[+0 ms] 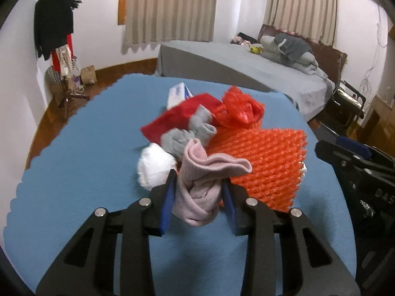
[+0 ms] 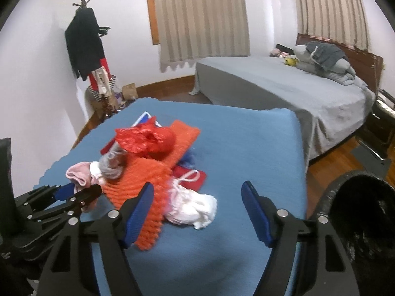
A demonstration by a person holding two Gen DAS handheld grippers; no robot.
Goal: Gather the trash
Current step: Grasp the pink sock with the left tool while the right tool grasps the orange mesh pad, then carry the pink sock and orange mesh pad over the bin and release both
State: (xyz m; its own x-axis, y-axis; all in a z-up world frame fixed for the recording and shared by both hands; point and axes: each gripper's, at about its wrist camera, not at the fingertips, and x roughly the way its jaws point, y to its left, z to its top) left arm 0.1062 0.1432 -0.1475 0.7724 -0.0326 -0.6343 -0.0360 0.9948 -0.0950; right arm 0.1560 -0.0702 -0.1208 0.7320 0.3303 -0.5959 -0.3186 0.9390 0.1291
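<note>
Left wrist view: the left gripper [image 1: 198, 192] is closing on a pink sock [image 1: 205, 180], both blue pads pressing its bunched middle at the near edge of a heap on the blue bench [image 1: 81, 172]. The sock is looking soft and light; it is sagging below the pads, so a grip on the bunched centre is judged sounder than on a loose end. Beside it are lying a white wad [image 1: 154, 169], a grey sock [image 1: 188, 133], an orange foam net [image 1: 266, 162] and a red plastic bag [image 1: 240, 108]. All appear limp and weightless; the net is likely springy.

Right wrist view: the right gripper [image 2: 197, 212] is standing wide open and holding nothing, hovering above the bench just short of a white drawstring bag [image 2: 192, 207]. The orange net is lying against its left pad. A black-lined bin [image 2: 365, 217] is sitting at far right.
</note>
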